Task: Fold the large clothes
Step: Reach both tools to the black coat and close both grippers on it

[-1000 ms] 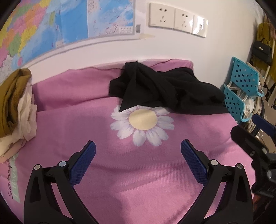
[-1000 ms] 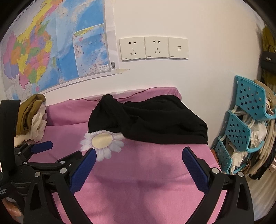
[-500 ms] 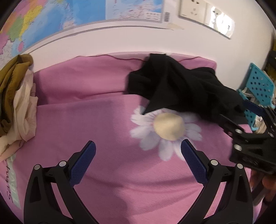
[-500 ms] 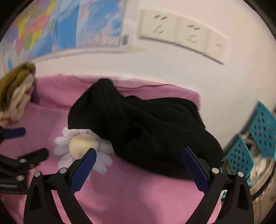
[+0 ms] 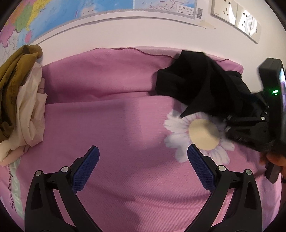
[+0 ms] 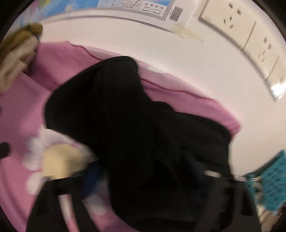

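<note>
Covering the whole work surface, a pink bedspread point(image 5: 110, 125) printed with a white daisy point(image 5: 198, 135) runs back to a pale wall, where a coloured map point(image 5: 53, 16) hangs above the daisy and to its left, and a row of white wall sockets point(image 5: 236, 16) sits above it and to its right. Far left of the daisy, a heap of mustard and cream clothes point(image 5: 19, 100) is bunched at the edge of the bedspread against the wall. Just behind the daisy and to its right lies the crumpled black garment point(image 5: 198, 85), one pointed corner overlapping the flower's upper petals. Right of the garment, in the right wrist view, a turquoise perforated rack point(image 6: 273, 180) shows at the frame edge. Nearer the camera than the daisy and to its left, the left gripper point(image 5: 143, 162) tilts down over bare pink cloth with its blue-padded jaws wide apart and nothing between them; its right pad reaches the daisy's lower petals. At the daisy's right edge the right gripper point(image 5: 230, 117) points steeply down into the black garment, a hand point(image 5: 273, 158) on its handle at the frame edge. From its own camera the picture is smeared, yet the jaws are closing with the black fabric bunched between them; whether the pads already pinch it cannot be made out.
</note>
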